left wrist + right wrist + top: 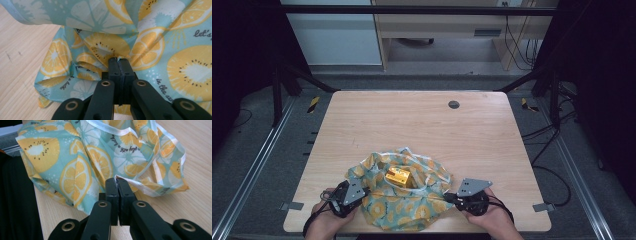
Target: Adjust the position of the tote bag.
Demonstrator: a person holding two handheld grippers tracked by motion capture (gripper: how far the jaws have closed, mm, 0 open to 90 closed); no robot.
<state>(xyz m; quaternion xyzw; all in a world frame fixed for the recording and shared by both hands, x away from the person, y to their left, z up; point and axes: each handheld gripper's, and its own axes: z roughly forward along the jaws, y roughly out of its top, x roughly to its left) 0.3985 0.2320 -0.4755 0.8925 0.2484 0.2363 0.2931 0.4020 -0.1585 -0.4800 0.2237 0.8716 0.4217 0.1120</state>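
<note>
Cloth point(404, 197), teal with lemon and kiwi print, lies bunched at the table's point(412, 120) near edge around a gold box point(398, 176); the far half is bare wood. Printed script reads "let's" and "in the". Left gripper point(119, 61) and right gripper point(116, 181) each pinch the cloth's edge, jaws closed.

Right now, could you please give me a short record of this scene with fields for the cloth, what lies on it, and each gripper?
cloth: teal fruit-print cloth, crumpled, at the near edge of the wooden table
on the cloth: a small gold box, near its middle
left gripper: jaws shut on a fold of the cloth
right gripper: jaws shut on the cloth's white-trimmed edge
hands: one behind each gripper, at the near table edge
</note>
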